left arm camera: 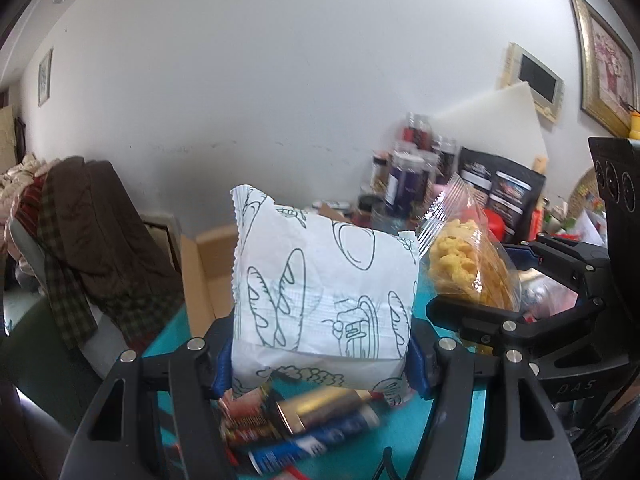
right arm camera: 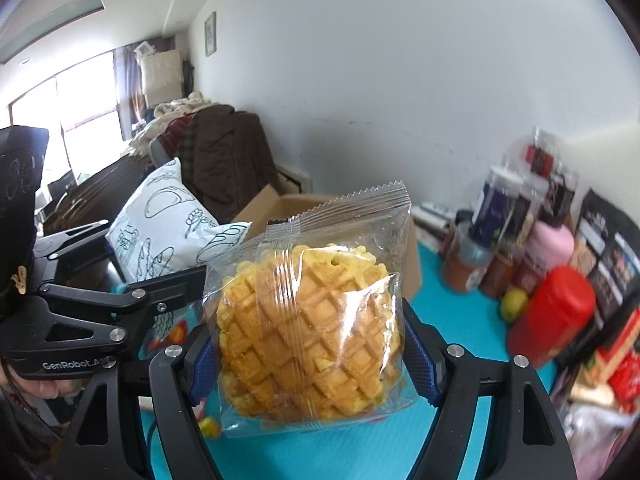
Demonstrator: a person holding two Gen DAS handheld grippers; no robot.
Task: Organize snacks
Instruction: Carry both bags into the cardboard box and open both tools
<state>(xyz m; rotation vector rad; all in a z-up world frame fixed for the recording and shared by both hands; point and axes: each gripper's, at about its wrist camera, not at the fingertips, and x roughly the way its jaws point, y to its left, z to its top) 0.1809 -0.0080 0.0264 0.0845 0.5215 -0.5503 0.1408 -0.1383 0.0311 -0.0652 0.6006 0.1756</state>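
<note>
My left gripper (left arm camera: 320, 364) is shut on a white bread packet with green line drawings (left arm camera: 324, 284) and holds it above the teal table (left arm camera: 420, 432). My right gripper (right arm camera: 312, 364) is shut on a clear packet holding a yellow criss-cross pineapple bun (right arm camera: 308, 332), also lifted. Each packet shows in the other view: the bun packet to the right in the left wrist view (left arm camera: 468, 264), the white packet to the left in the right wrist view (right arm camera: 168, 228). An open cardboard box (right arm camera: 340, 216) stands behind both.
Several snack packets and a gold can (left arm camera: 316, 412) lie on the table under my left gripper. Jars, bottles and black pouches (right arm camera: 532, 220) crowd the far right, with a red container (right arm camera: 552, 316). A chair draped with brown clothes (left arm camera: 92, 232) stands at the left.
</note>
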